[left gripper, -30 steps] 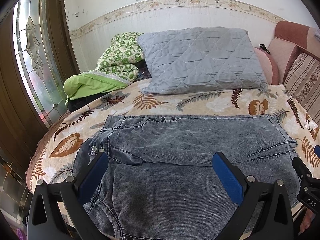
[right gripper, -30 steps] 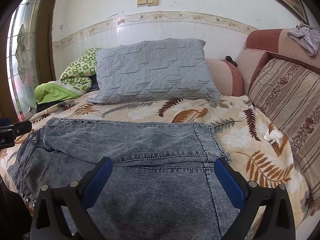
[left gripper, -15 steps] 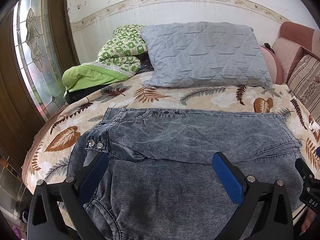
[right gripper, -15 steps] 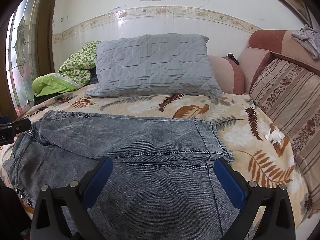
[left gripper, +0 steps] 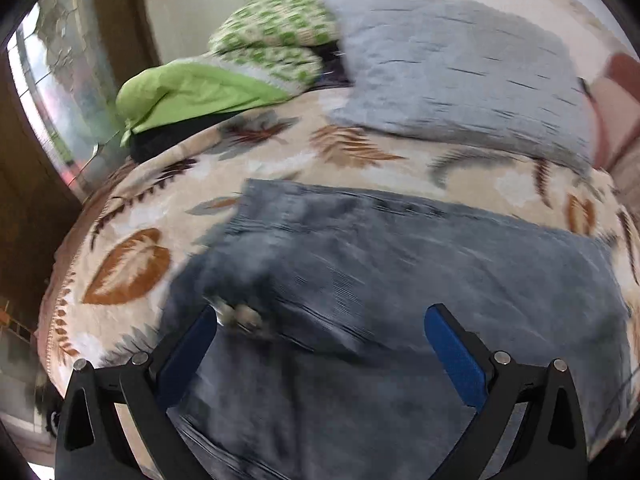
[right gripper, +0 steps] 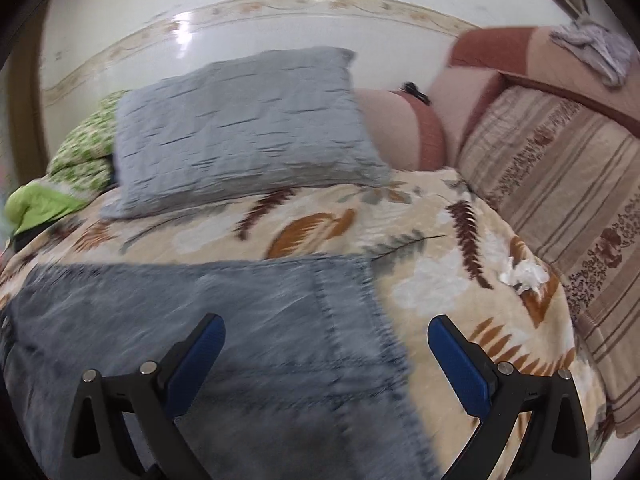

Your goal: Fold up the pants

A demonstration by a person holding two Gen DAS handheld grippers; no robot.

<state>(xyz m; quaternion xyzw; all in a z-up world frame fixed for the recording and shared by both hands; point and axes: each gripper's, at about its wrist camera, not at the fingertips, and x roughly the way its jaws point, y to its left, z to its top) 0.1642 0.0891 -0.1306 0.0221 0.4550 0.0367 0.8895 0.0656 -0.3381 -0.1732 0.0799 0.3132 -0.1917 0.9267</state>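
Observation:
Grey washed denim pants point(left gripper: 380, 280) lie folded lengthwise across the leaf-print bedspread point(left gripper: 132, 248), waist end with metal buttons point(left gripper: 240, 316) at the left. My left gripper point(left gripper: 320, 320) is open and empty, just above the waist end. In the right wrist view the pants point(right gripper: 200, 312) end at a hem point(right gripper: 352, 320). My right gripper point(right gripper: 326, 330) is open and empty, straddling that hem end. Both views are motion-blurred.
A grey quilted pillow point(left gripper: 460, 76) and a green blanket point(left gripper: 208, 92) lie at the back. Striped and pink sofa cushions point(right gripper: 560, 184) stand at the right. A white crumpled tissue point(right gripper: 524, 276) lies on the bedspread point(right gripper: 440, 280). A glass door point(left gripper: 52, 92) is at the left.
Both grippers have swung outward and lower toward the pants: the left toward the waist end, the right toward the hem end. Both stay open. The pants have not moved.

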